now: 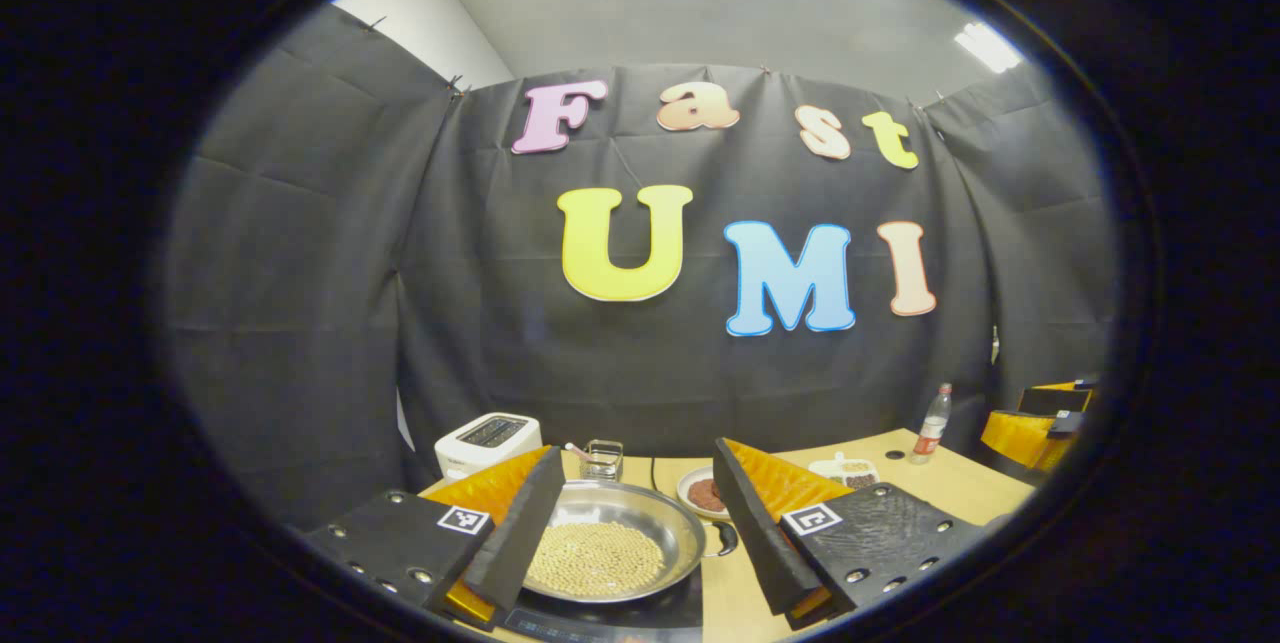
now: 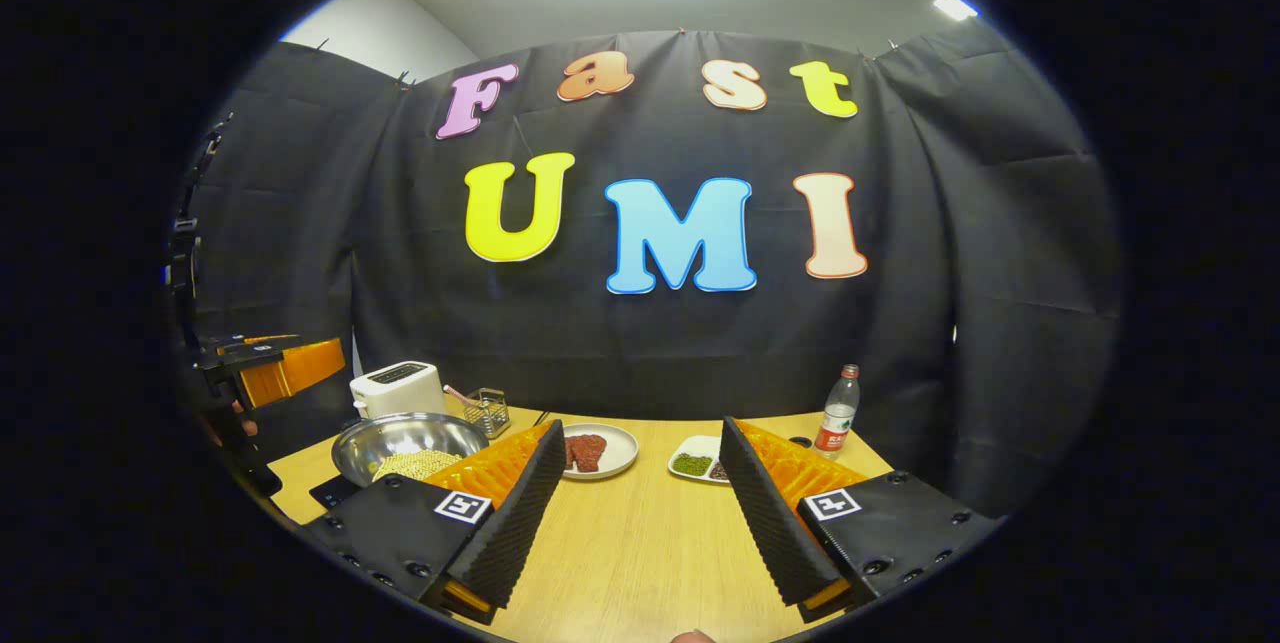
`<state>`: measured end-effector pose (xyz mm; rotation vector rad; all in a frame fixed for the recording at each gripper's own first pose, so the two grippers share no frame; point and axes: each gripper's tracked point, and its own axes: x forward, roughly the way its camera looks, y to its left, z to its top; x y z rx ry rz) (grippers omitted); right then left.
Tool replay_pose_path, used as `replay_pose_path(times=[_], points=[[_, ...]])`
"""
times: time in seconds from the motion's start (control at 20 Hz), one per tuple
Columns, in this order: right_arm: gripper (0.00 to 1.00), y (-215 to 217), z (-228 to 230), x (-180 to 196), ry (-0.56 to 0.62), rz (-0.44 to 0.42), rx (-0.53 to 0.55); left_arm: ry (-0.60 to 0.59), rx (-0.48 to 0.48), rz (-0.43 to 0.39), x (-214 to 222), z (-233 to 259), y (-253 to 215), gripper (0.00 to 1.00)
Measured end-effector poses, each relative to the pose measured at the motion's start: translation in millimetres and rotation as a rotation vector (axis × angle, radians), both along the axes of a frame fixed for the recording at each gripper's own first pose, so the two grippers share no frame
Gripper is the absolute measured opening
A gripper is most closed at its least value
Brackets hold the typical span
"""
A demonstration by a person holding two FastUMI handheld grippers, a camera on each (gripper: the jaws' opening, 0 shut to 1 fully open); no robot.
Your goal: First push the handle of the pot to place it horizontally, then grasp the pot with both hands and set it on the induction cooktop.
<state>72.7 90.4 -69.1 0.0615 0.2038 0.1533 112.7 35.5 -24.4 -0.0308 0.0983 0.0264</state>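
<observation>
A shiny steel pot [image 1: 610, 538] holding pale beans sits on the black induction cooktop [image 1: 640, 621]. Its small dark handle [image 1: 724, 540] sticks out to the right. My left gripper [image 1: 636, 458] is open and hovers just above and in front of the pot, a finger on each side, touching nothing. In the right gripper view the pot [image 2: 405, 441] and cooktop [image 2: 332, 493] lie at the left, beyond the left finger. My right gripper [image 2: 642, 428] is open over bare wooden table [image 2: 640, 543]. Each view shows the other gripper far off: right gripper [image 1: 1040, 423], left gripper [image 2: 270, 368].
A white toaster [image 1: 488, 443] and a small clear holder [image 1: 601, 460] stand behind the pot. A plate with red food [image 2: 598, 450], a dish of green beans [image 2: 700, 464] and a bottle [image 2: 838, 413] line the back of the table.
</observation>
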Motion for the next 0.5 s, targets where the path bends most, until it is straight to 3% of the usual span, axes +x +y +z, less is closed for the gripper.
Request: replay_pose_path(times=[0.25,0.5], points=[[0.98,-47.6,18.5,-40.3,-0.041,-0.006,-0.002,-0.048,0.033,0.017,-56.6,29.4,-26.8,0.88],[0.97,-74.0,41.8,-70.0,-0.088,-0.057,0.019,-0.061,0.049,-0.022,-91.3,43.8,-41.0,0.88]])
